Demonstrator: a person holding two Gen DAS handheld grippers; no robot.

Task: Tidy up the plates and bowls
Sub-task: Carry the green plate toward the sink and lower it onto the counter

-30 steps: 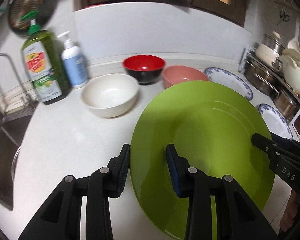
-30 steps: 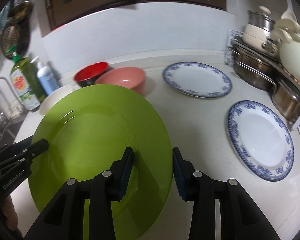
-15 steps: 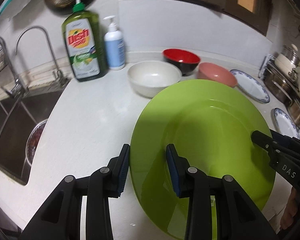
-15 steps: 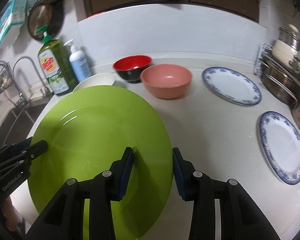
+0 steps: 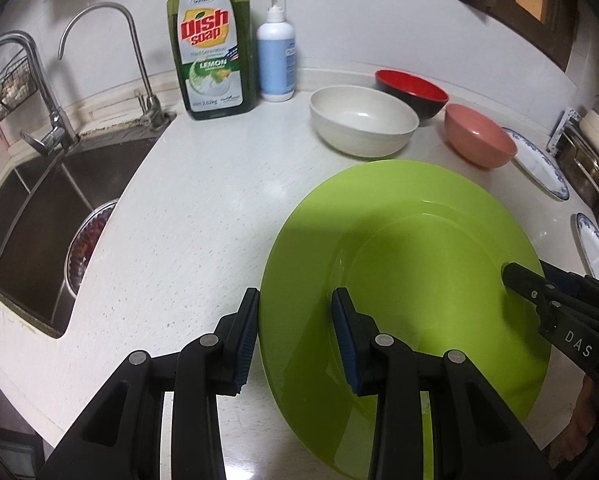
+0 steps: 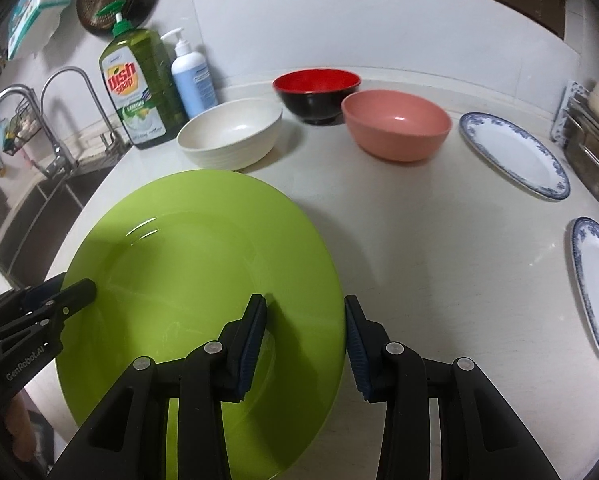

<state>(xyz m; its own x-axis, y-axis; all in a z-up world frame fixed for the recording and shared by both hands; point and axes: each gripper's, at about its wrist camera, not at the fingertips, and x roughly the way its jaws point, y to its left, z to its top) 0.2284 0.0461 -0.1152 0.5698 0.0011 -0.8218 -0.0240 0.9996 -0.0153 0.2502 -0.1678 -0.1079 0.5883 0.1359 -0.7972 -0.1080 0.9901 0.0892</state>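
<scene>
A large green plate (image 5: 419, 248) (image 6: 187, 240) hangs tilted just above the white counter, held from both sides. My left gripper (image 5: 295, 296) is shut on its left rim, and my right gripper (image 6: 304, 300) is shut on its right rim. Each gripper shows in the other's view, clamped on the far edge of the plate. Behind the plate stand a cream bowl (image 6: 231, 132), a red-and-black bowl (image 6: 317, 88) and a pink bowl (image 6: 395, 120). Two blue-rimmed white plates (image 6: 511, 152) (image 6: 595, 284) lie flat at the right.
A steel sink (image 5: 27, 208) with two taps (image 5: 51, 120) lies to the left, its edge close to the plate. A green dish soap bottle (image 5: 211, 48) and a white pump bottle (image 5: 275, 60) stand by the wall. Steel pots on a rack (image 6: 591, 152) line the right edge.
Both grippers carried the green plate leftward and slightly lower along the counter. The sink and taps have come into view, and the bowls and blue-rimmed plates now lie further right.
</scene>
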